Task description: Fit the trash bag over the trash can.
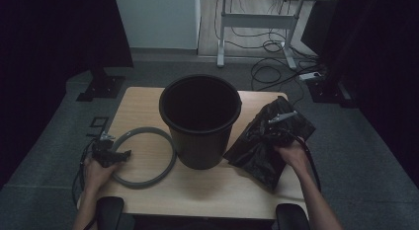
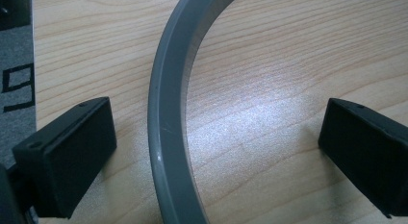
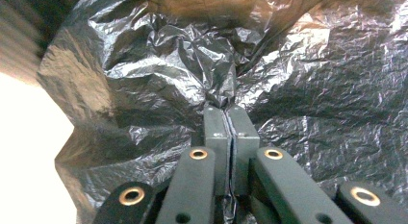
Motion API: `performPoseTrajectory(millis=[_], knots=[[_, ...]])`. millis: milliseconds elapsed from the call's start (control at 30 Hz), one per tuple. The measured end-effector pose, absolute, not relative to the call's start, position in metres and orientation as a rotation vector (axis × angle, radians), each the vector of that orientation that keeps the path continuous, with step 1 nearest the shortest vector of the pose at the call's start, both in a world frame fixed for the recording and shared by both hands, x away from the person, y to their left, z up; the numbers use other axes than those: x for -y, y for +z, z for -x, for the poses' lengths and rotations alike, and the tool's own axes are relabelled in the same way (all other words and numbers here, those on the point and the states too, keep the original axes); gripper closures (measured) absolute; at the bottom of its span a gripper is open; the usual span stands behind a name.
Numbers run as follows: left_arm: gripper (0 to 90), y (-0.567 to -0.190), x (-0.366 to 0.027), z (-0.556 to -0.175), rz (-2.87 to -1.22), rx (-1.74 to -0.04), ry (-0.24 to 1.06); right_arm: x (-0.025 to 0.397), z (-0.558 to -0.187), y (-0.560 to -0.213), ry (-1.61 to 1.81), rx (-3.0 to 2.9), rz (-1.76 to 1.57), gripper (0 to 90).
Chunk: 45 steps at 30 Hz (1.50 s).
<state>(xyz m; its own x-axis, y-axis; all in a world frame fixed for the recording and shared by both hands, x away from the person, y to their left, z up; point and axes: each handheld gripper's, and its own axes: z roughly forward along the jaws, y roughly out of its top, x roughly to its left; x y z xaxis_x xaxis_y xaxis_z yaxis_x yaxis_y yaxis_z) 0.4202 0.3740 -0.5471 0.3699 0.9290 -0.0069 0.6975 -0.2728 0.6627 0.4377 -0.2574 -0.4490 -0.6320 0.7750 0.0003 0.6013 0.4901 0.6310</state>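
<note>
Ring (image 2: 166,118) between spread left gripper (image 2: 216,147) jaws, right gripper (image 3: 226,113) apparently pinching black bag (image 3: 144,80) beside bucket (image 1: 200,121).

A grey plastic ring (image 1: 146,157) lies flat on the worktop near its left edge, just left of the bucket. A crumpled, glossy black plastic bag (image 1: 267,141) lies by the worktop's right edge, right of the bucket, a fold of its film pinched and raised.
</note>
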Motion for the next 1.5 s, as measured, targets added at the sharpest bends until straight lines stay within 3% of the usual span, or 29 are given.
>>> performPoseTrajectory(millis=[800, 1500], knots=[[0.0, -0.547, -0.374, -0.42, -2.055, -1.4, 0.523, 0.25, -0.48, -0.399, 0.878, -2.369, -1.194, 88.3], [0.0, -0.547, -0.374, -0.42, -2.058, -1.401, 0.522, 0.217, -0.486, -0.346, 0.99, -2.368, -1.124, 88.4]])
